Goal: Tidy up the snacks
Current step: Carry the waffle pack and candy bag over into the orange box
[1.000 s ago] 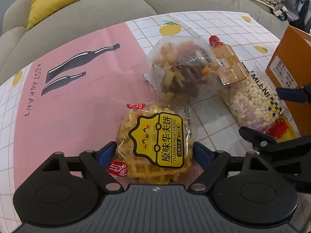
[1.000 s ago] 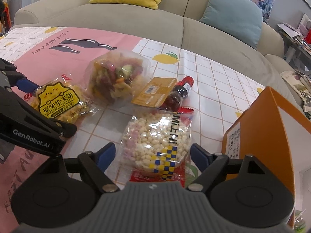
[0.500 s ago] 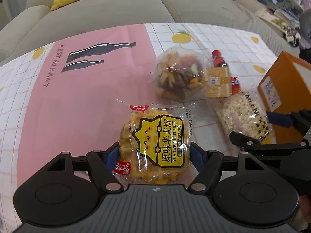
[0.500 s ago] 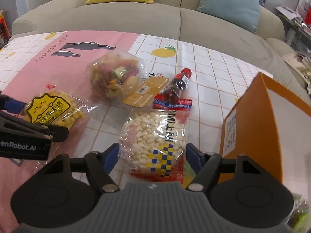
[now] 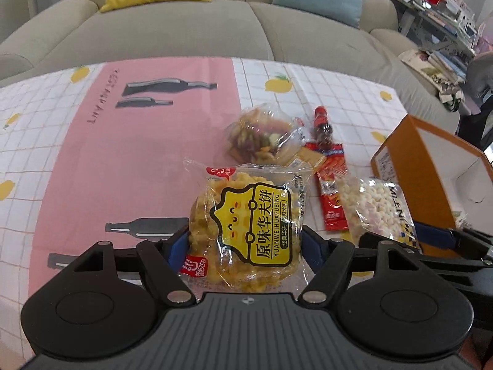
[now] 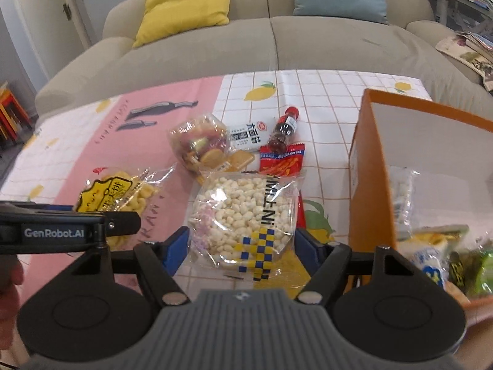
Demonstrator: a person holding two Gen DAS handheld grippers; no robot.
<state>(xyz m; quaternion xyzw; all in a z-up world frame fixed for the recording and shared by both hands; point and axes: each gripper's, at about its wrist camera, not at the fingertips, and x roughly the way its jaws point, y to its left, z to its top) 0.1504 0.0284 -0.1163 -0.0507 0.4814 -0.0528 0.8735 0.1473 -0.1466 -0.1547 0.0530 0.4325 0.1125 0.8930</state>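
Observation:
My left gripper (image 5: 246, 245) is shut on a yellow waffle snack pack (image 5: 246, 228) and holds it above the table; the pack also shows in the right wrist view (image 6: 114, 197). My right gripper (image 6: 242, 246) is shut on a clear bag of white puffed snacks (image 6: 243, 215), lifted beside an open orange box (image 6: 369, 166). The bag also shows in the left wrist view (image 5: 382, 209). On the table lie a mixed snack bag (image 6: 200, 148), a small dark bottle with a red cap (image 6: 283, 129) and a red sachet (image 6: 282, 162).
The orange box (image 5: 425, 166) stands at the table's right edge and holds several packets (image 6: 437, 256). A white packet (image 6: 248, 134) lies by the bottle. A grey sofa (image 6: 277, 46) with yellow and blue cushions runs behind the table.
Both grippers have risen with their packs, and the table objects look farther away. The right gripper has moved towards the orange box, whose inside now shows.

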